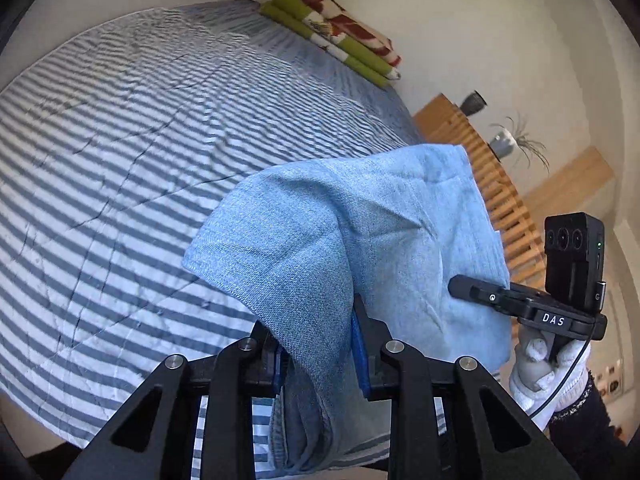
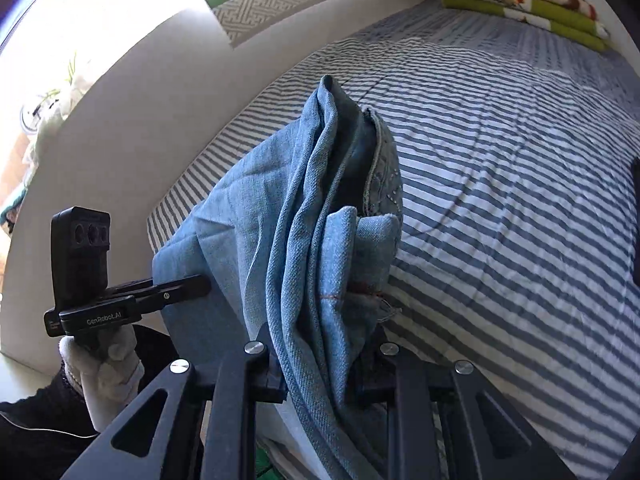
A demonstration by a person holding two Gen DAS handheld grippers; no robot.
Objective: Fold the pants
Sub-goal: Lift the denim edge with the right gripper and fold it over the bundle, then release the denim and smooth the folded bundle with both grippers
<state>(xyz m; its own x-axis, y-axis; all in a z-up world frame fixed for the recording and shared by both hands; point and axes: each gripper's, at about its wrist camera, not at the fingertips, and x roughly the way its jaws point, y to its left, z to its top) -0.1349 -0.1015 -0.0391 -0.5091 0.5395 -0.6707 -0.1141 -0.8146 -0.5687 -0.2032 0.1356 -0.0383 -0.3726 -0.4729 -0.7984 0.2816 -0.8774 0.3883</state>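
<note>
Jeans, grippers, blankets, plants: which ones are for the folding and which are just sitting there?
For the folding:
jeans
left gripper
right gripper
striped bed cover

Just sitting there:
folded green blankets
potted plant
wooden slatted frame

**Striped bed in a sunlit room**

A bed with a blue-and-white striped cover fills both views. A folded green, red and white blanket lies at its far edge against a pale wall. Beside the bed stands a slatted wooden bench bearing a potted plant. Daylight floods a window.
</note>
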